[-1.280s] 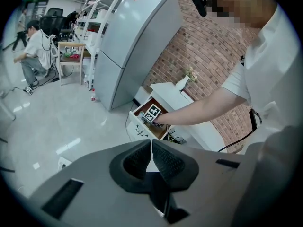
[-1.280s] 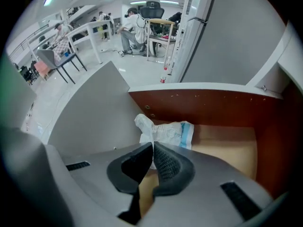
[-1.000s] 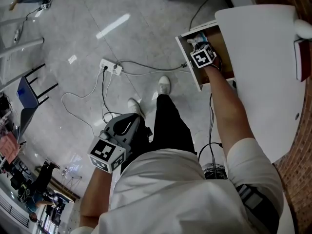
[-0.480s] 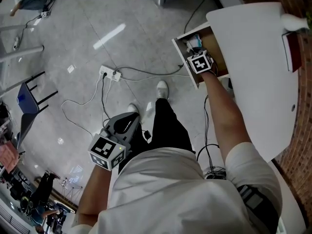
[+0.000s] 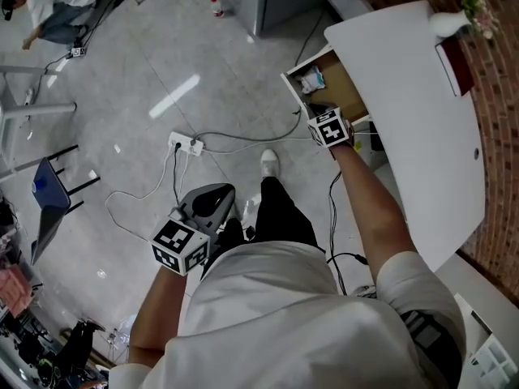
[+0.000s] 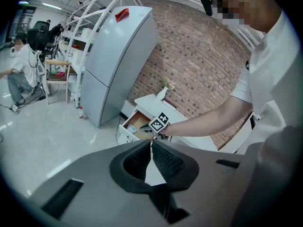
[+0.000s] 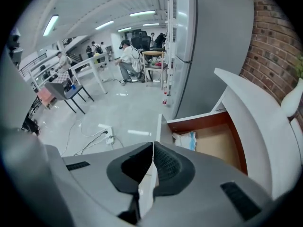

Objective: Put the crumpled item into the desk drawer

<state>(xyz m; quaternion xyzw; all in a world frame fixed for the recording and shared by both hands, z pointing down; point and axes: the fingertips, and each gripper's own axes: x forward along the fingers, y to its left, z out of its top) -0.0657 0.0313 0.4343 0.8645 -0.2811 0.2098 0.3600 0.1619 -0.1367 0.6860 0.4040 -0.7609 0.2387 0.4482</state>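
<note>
While the desk drawer (image 5: 349,97) stands pulled out from under the smooth white desk top (image 5: 413,87) with its rounded edge, its reddish-brown wooden floor shows bare over most of its length. The crumpled item (image 7: 186,140) lies inside, at the front end next to the drawer's white front panel. It is a rumpled white wad with pale blue patches, possibly thin paper or a wrapper, though the texture is too small to read surely. The right gripper (image 7: 152,148) is grey moulded plastic with black ribbed pads. It hangs just outside the drawer's front panel with its jaws pressed together at the tips, nothing between them, clear of the item. The left gripper (image 6: 151,144), of the same make, is held low at the person's side, well apart from the desk. Its jaws are likewise closed on nothing, over the glossy grey floor (image 5: 122,71), where a white power strip (image 5: 185,143) trails thin cables. A rough red brick wall (image 7: 274,41) rises behind the desk, and a tall matte grey refrigerator (image 7: 213,46) stands beside it
</note>
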